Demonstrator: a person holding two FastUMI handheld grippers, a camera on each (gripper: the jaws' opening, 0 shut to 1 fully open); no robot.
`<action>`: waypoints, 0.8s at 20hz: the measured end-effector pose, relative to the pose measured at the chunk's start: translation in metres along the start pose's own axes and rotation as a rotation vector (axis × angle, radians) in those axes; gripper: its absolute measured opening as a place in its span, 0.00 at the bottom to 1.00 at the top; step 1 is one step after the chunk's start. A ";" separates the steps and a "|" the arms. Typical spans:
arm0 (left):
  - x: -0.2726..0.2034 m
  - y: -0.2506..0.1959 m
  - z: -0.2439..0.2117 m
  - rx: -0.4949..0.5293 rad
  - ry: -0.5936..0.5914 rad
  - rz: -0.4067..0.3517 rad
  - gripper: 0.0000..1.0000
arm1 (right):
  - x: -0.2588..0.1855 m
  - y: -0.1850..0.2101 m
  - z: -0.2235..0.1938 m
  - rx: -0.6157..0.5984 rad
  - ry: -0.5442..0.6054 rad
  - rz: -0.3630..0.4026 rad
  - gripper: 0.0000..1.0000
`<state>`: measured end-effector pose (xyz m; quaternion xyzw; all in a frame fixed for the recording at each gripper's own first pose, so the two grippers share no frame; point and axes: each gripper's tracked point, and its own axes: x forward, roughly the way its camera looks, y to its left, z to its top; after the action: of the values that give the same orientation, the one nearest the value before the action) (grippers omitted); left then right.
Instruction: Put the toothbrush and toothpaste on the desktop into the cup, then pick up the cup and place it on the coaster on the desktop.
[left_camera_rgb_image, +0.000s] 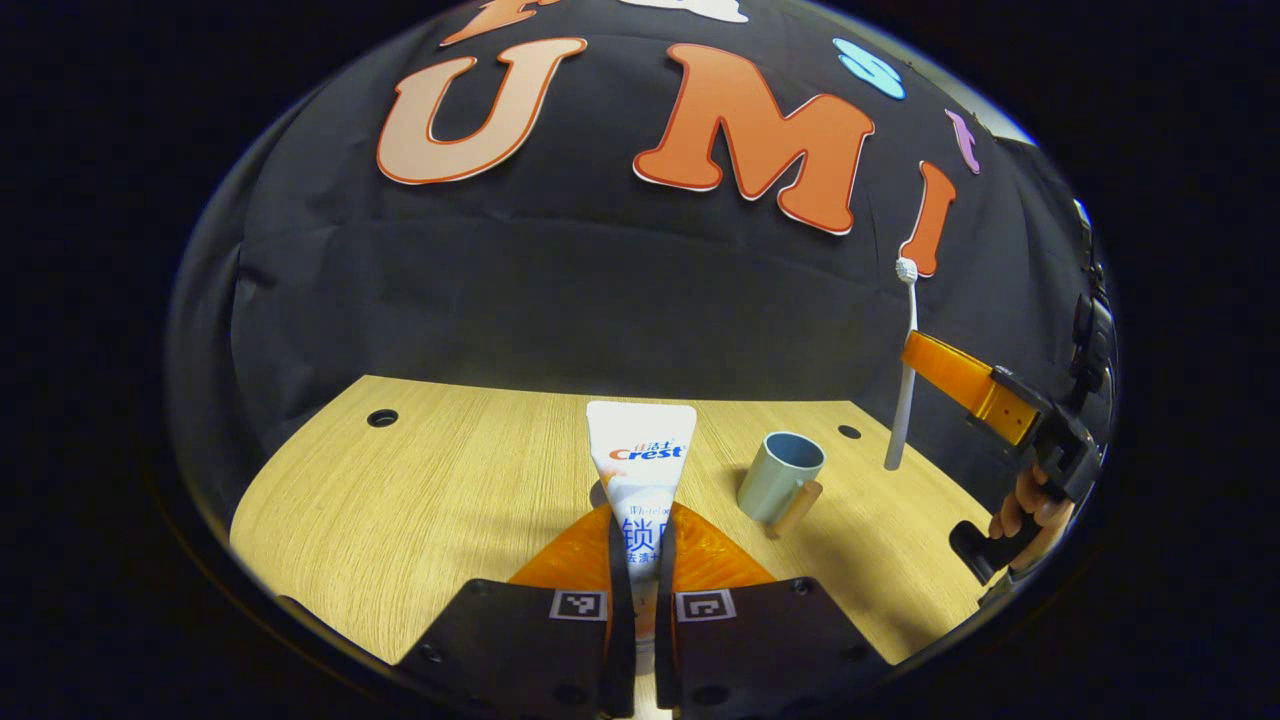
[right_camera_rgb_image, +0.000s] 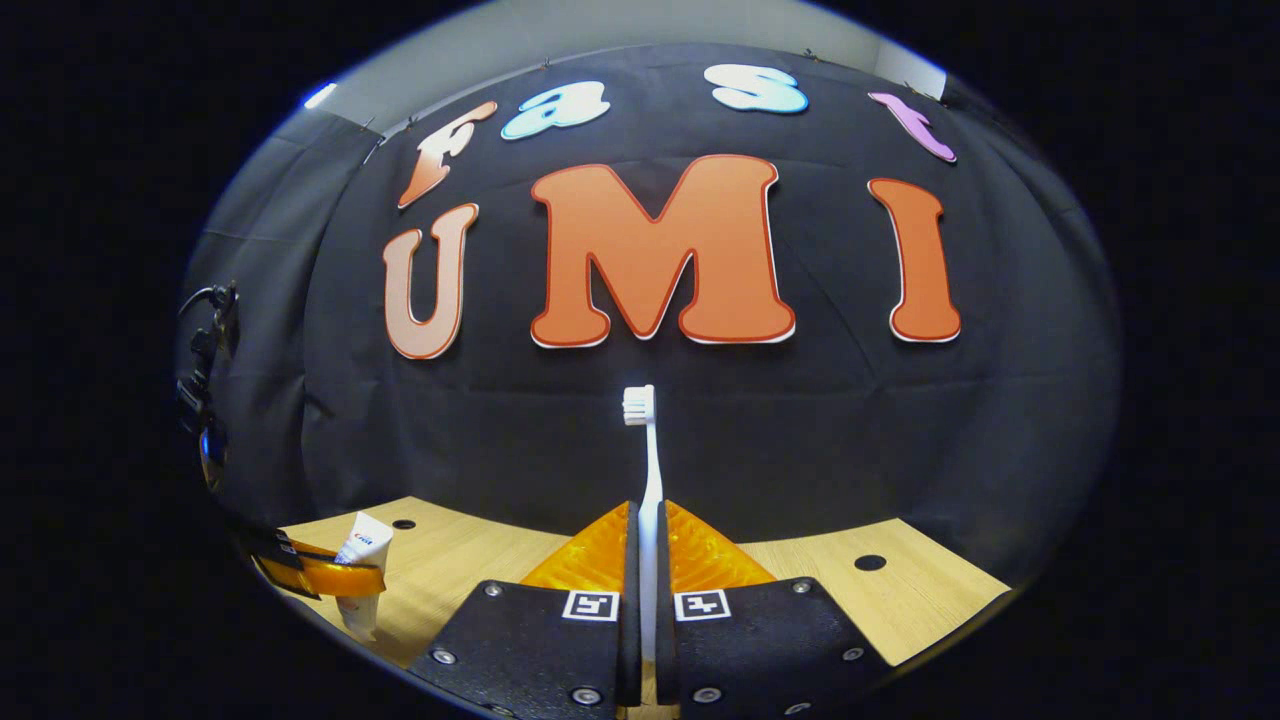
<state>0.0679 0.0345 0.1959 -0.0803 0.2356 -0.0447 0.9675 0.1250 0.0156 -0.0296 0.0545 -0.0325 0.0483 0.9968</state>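
Left gripper has its jaws pinched on a white toothpaste tube, held upright with the flat crimped end up, above the wooden desktop. Tube print reads "Crest" in red and blue, with Chinese characters and smaller text under it, too small to make out.

In the left gripper view a grey-blue cup with a wooden handle stands upright on the desktop, right of the tube and well apart from it, opening up, nothing visible inside. Further right, the right gripper holds a white toothbrush upright, bristle head up, lower end hanging above the desktop just right of the cup. A hand grips that gripper's handle at the right edge.

In the right gripper view the right gripper has its jaws closed on the toothbrush handle; the brush stands straight up between the fingers, bristles at top against the black booth wall. At lower left the left gripper shows with the toothpaste tube clamped, lifted off the desktop. Square black-and-white markers sit on both grippers' finger bases. Round holes in the desktop near its back edge.
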 end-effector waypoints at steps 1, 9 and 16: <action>0.001 0.001 0.002 -0.007 -0.010 -0.003 0.11 | 0.001 0.000 0.000 -0.001 -0.018 0.008 0.06; 0.006 0.010 -0.001 -0.039 -0.032 -0.006 0.11 | 0.052 -0.017 -0.021 0.088 -0.094 0.010 0.06; 0.010 0.016 0.001 -0.030 -0.057 0.005 0.11 | 0.090 -0.034 -0.070 0.153 -0.057 -0.006 0.06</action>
<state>0.0783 0.0486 0.1894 -0.0953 0.2090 -0.0363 0.9726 0.2219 -0.0023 -0.0963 0.1319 -0.0572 0.0460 0.9885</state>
